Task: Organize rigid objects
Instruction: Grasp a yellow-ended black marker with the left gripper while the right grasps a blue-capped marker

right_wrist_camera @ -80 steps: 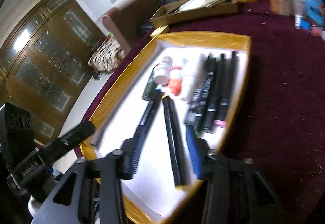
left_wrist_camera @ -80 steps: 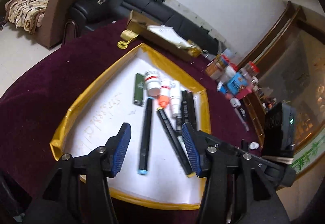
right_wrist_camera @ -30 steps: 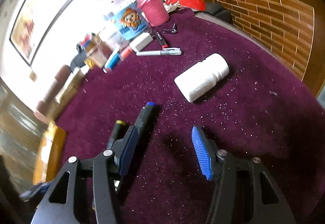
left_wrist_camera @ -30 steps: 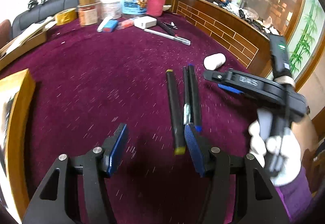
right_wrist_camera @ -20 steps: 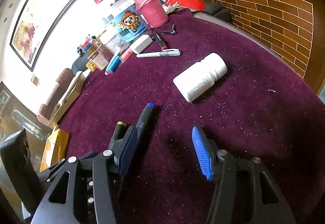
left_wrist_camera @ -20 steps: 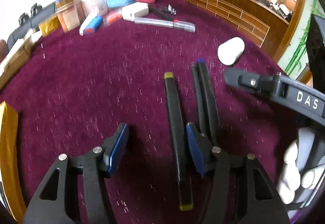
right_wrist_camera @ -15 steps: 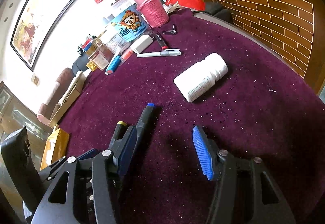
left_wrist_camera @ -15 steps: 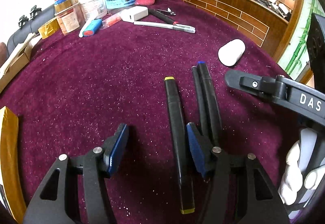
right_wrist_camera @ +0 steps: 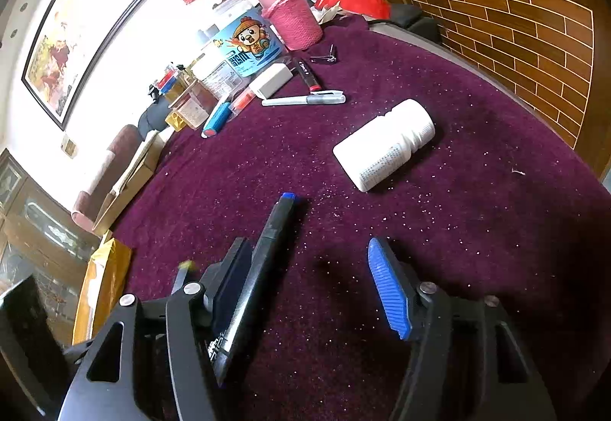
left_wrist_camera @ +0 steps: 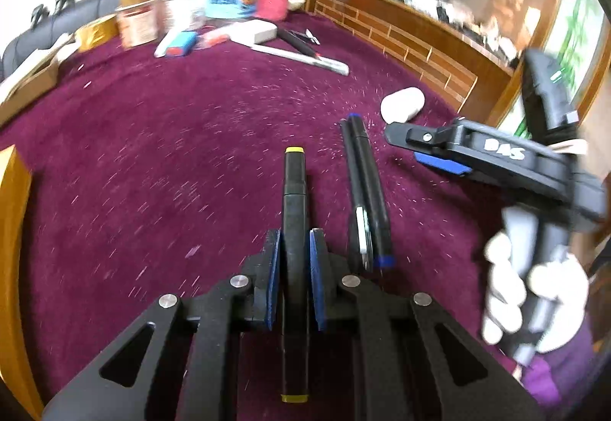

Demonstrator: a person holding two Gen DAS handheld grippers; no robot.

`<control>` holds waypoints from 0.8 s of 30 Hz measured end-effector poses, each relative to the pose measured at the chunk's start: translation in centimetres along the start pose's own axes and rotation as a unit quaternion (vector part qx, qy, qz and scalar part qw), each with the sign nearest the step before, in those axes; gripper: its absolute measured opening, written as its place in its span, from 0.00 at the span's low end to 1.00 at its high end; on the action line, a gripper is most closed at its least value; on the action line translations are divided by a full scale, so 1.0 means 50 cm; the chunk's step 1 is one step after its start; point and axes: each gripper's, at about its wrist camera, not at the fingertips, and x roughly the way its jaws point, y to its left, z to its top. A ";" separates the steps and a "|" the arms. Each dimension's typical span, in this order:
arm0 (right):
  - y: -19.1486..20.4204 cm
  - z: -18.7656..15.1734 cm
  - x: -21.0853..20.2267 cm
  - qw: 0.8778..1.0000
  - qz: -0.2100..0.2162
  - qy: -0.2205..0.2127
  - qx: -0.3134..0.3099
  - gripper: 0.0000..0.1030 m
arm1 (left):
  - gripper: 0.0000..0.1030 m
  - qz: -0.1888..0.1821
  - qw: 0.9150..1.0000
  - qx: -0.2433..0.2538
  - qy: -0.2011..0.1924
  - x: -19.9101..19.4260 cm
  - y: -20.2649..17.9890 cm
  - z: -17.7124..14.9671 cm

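On the maroon cloth lie three dark pens side by side. My left gripper is closing, and its blue pads press on the black marker with yellow caps, which points away from me. To its right lie a blue-capped marker and a thin black pen. My right gripper, held by a white-gloved hand, hovers beyond them. Its jaws are opening. In the right wrist view the blue-capped marker lies just inside the left finger of that right gripper, untouched by the pads.
A white pill bottle lies on its side ahead of the right gripper. Jars, a pink bottle and small items crowd the far edge, with a white pen nearby. The gold tray's rim is at left, and a wooden rail bounds the right.
My left gripper shifted sideways over the yellow-capped marker and closed on it. The right gripper kept its place and its jaws stand a little wider.
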 end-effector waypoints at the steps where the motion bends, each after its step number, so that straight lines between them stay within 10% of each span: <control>1: 0.001 0.000 0.000 1.000 0.000 0.000 -0.001 0.58 | 0.11 -0.004 1.000 -0.010 -0.006 -0.017 0.009 -0.007; 11: 0.009 0.001 0.006 1.000 -0.005 0.002 -0.012 0.65 | 0.12 -0.054 0.992 -0.084 -0.070 -0.159 0.080 -0.072; 16: 0.081 -0.016 0.025 0.990 -0.094 0.033 -0.103 0.67 | 0.12 -0.067 0.990 -0.089 -0.087 -0.202 0.096 -0.101; 24: 0.119 -0.048 0.020 0.985 -0.115 0.053 -0.114 0.32 | 0.12 -0.067 0.986 -0.103 -0.115 -0.254 0.140 -0.130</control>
